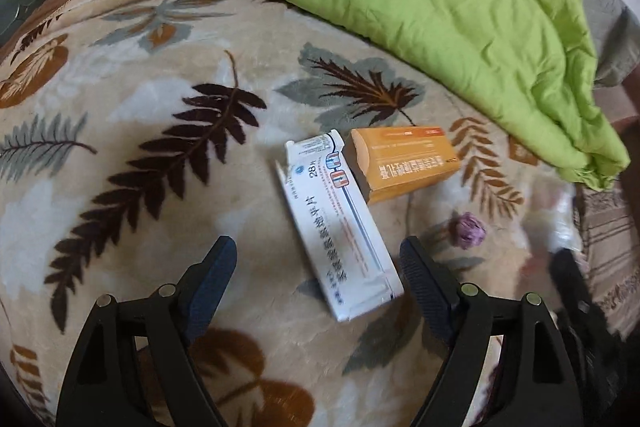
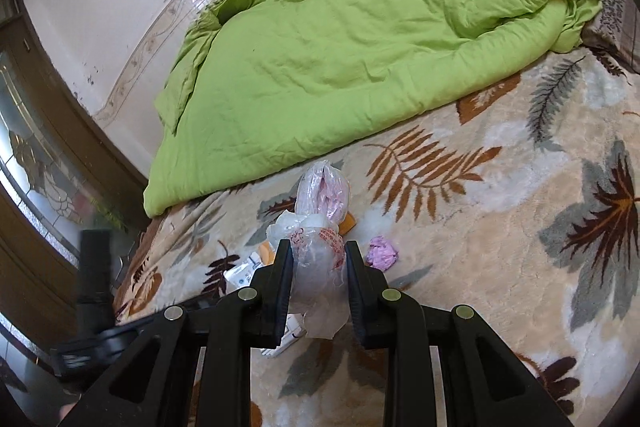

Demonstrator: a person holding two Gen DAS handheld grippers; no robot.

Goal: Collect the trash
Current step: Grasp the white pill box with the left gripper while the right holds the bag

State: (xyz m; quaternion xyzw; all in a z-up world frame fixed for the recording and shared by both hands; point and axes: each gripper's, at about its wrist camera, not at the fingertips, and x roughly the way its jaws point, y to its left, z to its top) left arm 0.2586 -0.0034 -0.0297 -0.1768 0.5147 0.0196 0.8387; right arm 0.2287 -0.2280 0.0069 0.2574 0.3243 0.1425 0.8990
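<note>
Left gripper (image 1: pixel 316 259) gapes wide, empty, over a flat white carton (image 1: pixel 340 227) touching an orange carton (image 1: pixel 404 163) on plush leaf-print blanket (image 1: pixel 120 115). Crumpled purple wad (image 1: pixel 467 230) nearby. Right gripper (image 2: pixel 316 255) pinches crinkly clear plastic bag (image 2: pixel 320 251). Rumpled green duvet (image 2: pixel 340 39) behind.

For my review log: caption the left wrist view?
Open left gripper over a white box beside an orange box on bedding.
</note>
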